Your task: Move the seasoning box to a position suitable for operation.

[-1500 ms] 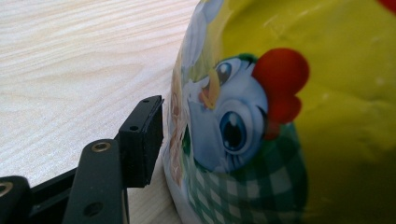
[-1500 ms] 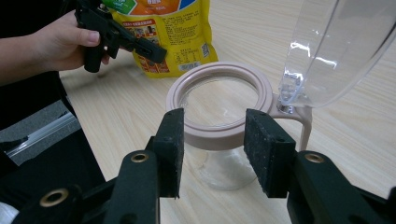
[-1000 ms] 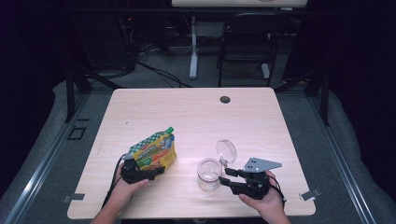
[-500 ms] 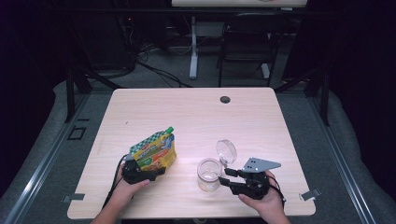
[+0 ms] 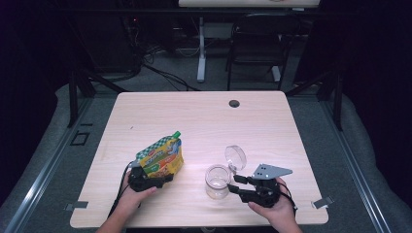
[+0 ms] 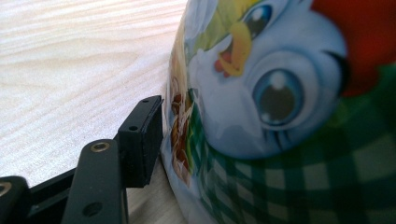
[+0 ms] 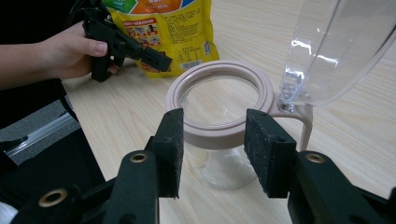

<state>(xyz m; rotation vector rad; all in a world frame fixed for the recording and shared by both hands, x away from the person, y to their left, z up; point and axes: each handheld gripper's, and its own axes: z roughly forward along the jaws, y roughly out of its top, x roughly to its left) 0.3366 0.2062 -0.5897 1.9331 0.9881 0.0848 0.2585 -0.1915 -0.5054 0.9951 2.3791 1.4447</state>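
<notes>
A yellow and green checked snack pouch (image 5: 160, 156) with a green spout stands tilted on the table's left. My left gripper (image 5: 154, 179) is shut on its lower edge. In the left gripper view one black pad (image 6: 142, 135) presses the pouch's (image 6: 280, 116) side, and the other jaw is hidden behind it. A clear jar (image 5: 217, 181) with a pink rim (image 7: 219, 133) stands at the front middle, its clear hinged lid (image 5: 235, 156) flipped up. My right gripper (image 5: 235, 183) sits just right of the jar, jaws open, its pads (image 7: 175, 140) level with the rim and not squeezing it.
The wooden table (image 5: 204, 116) has a round black cable grommet (image 5: 234, 103) near its far edge. Beyond it stand a chair and a table leg on a dark floor. The person's left hand (image 7: 70, 51) with the other gripper (image 7: 140, 49) shows far off in the right gripper view.
</notes>
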